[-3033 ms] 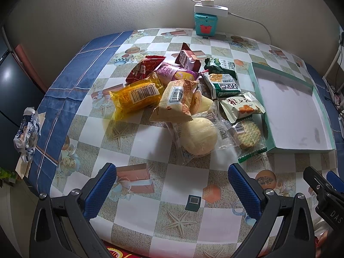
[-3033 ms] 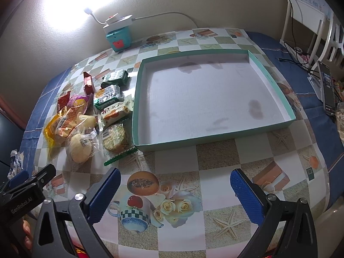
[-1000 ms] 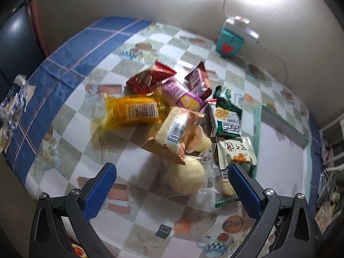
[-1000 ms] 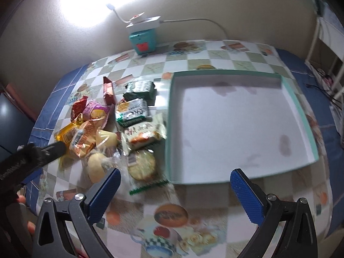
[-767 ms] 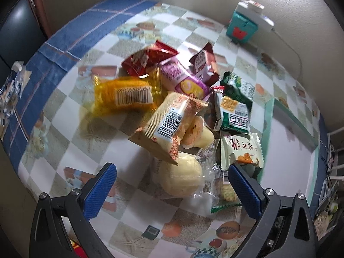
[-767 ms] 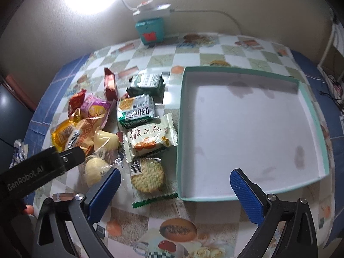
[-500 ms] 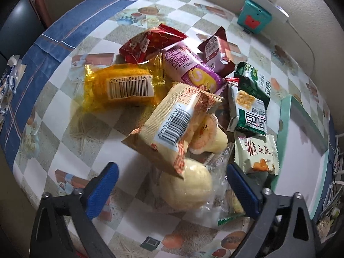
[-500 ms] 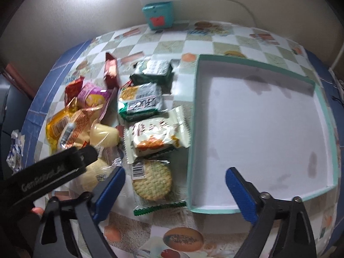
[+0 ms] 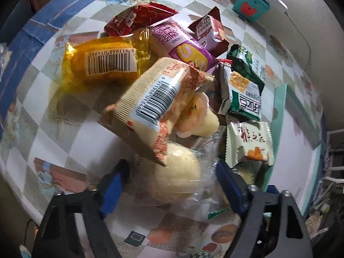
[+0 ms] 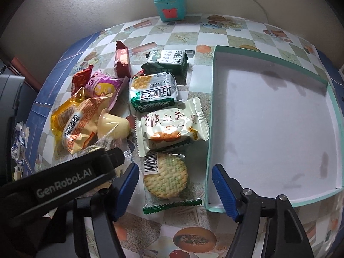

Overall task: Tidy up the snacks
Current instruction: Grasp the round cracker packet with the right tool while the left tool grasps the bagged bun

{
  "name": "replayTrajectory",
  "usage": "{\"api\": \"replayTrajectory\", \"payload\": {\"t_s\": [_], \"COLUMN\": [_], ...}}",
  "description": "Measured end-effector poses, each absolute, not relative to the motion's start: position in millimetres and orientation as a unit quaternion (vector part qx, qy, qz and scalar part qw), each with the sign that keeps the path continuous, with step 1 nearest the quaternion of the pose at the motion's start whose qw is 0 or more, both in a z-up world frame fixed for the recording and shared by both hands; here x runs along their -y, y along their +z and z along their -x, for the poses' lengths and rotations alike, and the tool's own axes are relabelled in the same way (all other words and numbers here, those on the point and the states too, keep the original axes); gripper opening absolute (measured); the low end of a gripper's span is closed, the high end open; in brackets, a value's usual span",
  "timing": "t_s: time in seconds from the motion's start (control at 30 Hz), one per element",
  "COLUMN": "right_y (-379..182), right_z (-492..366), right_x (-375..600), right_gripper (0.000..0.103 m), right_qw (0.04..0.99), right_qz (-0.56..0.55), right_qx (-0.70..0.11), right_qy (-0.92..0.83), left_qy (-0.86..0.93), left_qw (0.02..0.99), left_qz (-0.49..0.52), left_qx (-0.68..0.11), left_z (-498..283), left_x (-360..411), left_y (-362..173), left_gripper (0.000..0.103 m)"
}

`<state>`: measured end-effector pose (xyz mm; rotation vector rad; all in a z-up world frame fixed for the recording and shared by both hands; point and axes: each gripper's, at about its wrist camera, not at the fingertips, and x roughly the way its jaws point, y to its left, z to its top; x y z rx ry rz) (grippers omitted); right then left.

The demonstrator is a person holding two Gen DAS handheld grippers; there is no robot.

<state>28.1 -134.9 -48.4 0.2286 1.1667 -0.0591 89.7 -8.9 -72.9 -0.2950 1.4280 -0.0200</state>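
A pile of wrapped snacks lies on the patterned table. My left gripper (image 9: pixel 172 178) is open, its blue fingers either side of a round pale bun in clear wrap (image 9: pixel 172 176). A beige barcode packet (image 9: pixel 154 105) leans over the bun. My right gripper (image 10: pixel 175 177) is open around a round cracker in clear wrap (image 10: pixel 165 177). Beyond it lie a pale cake packet (image 10: pixel 172 126) and a green-and-white packet (image 10: pixel 153 91). The left gripper's body (image 10: pixel 62 178) shows at the left of the right wrist view. A teal-rimmed box lid (image 10: pixel 211 111) with a white floor lies to the right.
A yellow packet (image 9: pixel 101 64), a purple roll packet (image 9: pixel 182 47), red packets (image 9: pixel 139 17) and a dark green packet (image 10: pixel 167 61) make up the pile. A teal cube with a power strip (image 10: pixel 169 6) stands by the wall. A crumpled wrapper (image 10: pixel 19 144) lies at the table's left edge.
Both grippers have moved down and forward to the snack pile. The left now brackets the bun, the right brackets the round cracker. Both jaws have narrowed somewhat.
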Motion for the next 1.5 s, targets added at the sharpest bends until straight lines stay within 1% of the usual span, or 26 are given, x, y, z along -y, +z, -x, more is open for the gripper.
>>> {"api": "replayTrajectory", "payload": {"t_s": [0.13, 0.23, 0.33, 0.57, 0.87, 1.33, 1.5], "right_y": [-47, -46, -43, -38, -56, -78, -80], "right_z": [-29, -30, -29, -32, -37, -38, -37], "right_x": [133, 132, 131, 122, 121, 108, 103], "right_gripper": [0.072, 0.068, 0.067, 0.063, 0.062, 0.062, 0.055], "right_qw": [0.830, 0.831, 0.833, 0.836, 0.823, 0.803, 0.809], "right_qz": [-0.105, -0.105, -0.105, -0.105, -0.101, -0.094, -0.070], "right_qx": [-0.547, -0.546, -0.542, -0.538, -0.559, -0.588, -0.583], "right_qy": [-0.027, -0.029, -0.028, -0.001, -0.021, -0.013, -0.022], "left_qy": [-0.010, -0.005, 0.004, 0.012, 0.010, 0.013, 0.014], "left_qw": [0.748, 0.749, 0.747, 0.744, 0.741, 0.742, 0.743], "left_qz": [0.137, 0.138, 0.151, 0.167, 0.176, 0.174, 0.173], "left_qx": [-0.650, -0.648, -0.647, -0.647, -0.648, -0.647, -0.647], "left_z": [-88, -86, -86, -87, -84, -84, -84], "left_x": [2, -6, -20, -42, -61, -58, -60], "left_y": [-73, -70, -69, -68, -62, -63, -62], "left_gripper": [0.079, 0.078, 0.078, 0.078, 0.078, 0.078, 0.078]}}
